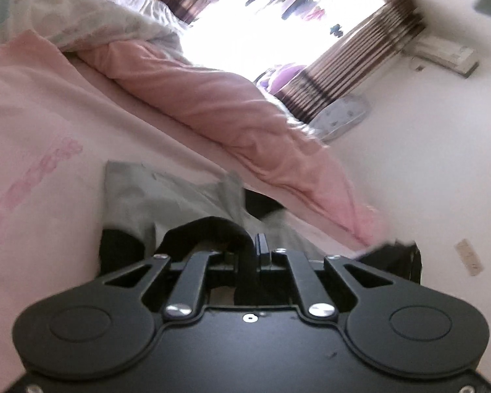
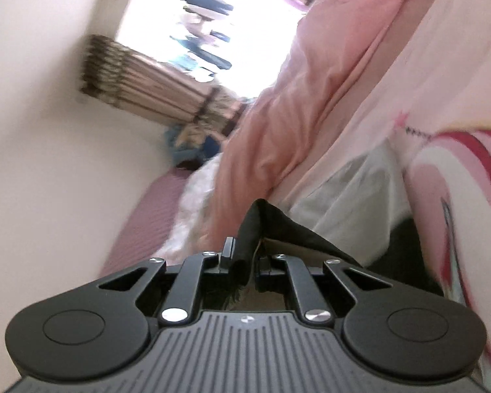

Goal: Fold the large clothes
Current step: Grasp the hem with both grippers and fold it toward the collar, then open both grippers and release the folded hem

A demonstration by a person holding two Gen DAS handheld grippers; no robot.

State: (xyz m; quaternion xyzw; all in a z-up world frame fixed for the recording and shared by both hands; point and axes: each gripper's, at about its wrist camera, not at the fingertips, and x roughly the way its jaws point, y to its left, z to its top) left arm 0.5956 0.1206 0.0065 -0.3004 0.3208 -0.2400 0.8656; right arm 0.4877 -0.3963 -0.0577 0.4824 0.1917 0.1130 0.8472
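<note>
Bed point(image 1: 32, 104): covered by a pale pink sheet point(image 1: 49, 196) bearing a darker pink printed pattern. Lying on it:
- grey and black garment point(image 1: 167, 193), spread on the sheet directly ahead of the tongs, its near edge lifted;
- pink quilt point(image 1: 212, 111), bunched in a long ridge beyond the garment;
- pale patterned blanket point(image 1: 91, 23), heaped at the far end, behind the quilt.

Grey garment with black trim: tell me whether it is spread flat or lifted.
Partly lifted. Its black edge is pinched in both the left gripper and right gripper; the grey garment trails onto the pink bedsheet.
</note>
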